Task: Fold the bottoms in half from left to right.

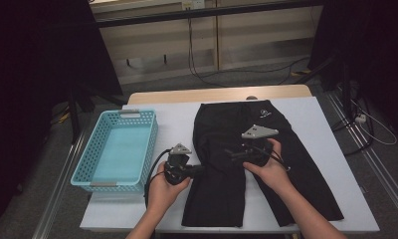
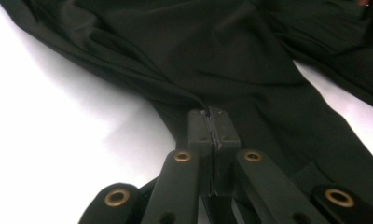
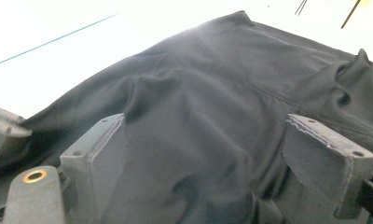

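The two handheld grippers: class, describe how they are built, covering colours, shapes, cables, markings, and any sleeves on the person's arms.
Each gripper is black. The left gripper and right gripper each carry a grey three-cornered plate on top, and a black cable trails from each. Up close, flat black linkage arms show brass-coloured rivets, ending in blocky dark-grey pads with small screw holes. The forearms are bare; no sleeves.

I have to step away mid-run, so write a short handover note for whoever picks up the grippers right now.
Left gripper: shut on the edge of the black pants, at the outer side of the left leg.
Right gripper: open, jaws spread over the fabric near the crotch, gripping nothing.
Things: pants lie flat on the white table, waistband at the far edge, legs toward the person. Blue basket sits left of them, nothing in it.
Done: one edge pinched.
Left: probably close the right gripper, fold the pants, likely move them into the basket.
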Available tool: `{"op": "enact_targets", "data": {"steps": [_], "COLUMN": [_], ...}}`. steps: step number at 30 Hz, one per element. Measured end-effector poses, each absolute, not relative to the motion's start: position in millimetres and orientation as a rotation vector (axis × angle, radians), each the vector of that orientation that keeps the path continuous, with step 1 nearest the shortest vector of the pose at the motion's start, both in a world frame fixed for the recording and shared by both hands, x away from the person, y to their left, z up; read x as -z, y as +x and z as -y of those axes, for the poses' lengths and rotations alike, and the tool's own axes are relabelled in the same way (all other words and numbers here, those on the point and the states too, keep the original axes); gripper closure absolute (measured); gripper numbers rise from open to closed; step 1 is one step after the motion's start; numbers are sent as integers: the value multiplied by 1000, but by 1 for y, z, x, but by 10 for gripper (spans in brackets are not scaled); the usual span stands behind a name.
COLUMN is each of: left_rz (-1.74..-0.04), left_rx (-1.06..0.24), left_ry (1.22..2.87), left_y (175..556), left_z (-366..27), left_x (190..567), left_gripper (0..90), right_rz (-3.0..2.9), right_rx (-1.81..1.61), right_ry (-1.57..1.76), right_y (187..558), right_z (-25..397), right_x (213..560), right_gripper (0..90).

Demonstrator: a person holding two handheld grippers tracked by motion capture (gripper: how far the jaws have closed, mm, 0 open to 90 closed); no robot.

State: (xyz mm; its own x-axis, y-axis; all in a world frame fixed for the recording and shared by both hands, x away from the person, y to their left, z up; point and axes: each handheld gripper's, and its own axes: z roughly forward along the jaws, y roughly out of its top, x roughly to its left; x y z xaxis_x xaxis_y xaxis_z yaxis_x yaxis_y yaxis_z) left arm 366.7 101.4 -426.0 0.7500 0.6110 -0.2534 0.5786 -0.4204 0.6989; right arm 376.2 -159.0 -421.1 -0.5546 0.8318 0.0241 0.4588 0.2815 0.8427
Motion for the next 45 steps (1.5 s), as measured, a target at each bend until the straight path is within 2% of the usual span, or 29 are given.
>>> {"op": "enact_targets", "data": {"steps": [19, 35, 40, 45], "left_rz": [-818, -787, -784, -774], "left_rx": [-37, -60, -57, -61], "left_ry": [2111, 2126, 2121, 2113], "left_y": [366, 363, 364, 364], "left_z": [-78, -76, -76, -75], "left_x": [426, 422, 422, 421], "left_gripper": [895, 894, 893, 893], "right_rz": [-2150, -2194, -2247, -2345], "right_rx": [-1280, -1270, -1275, -1239], "right_ry": [1222, 1240, 1223, 1184], "right_y": [411, 429, 433, 439], "right_z": [128, 103, 92, 87], "right_x": [434, 440, 445, 451], "right_gripper": [169, 167, 265, 663]}}
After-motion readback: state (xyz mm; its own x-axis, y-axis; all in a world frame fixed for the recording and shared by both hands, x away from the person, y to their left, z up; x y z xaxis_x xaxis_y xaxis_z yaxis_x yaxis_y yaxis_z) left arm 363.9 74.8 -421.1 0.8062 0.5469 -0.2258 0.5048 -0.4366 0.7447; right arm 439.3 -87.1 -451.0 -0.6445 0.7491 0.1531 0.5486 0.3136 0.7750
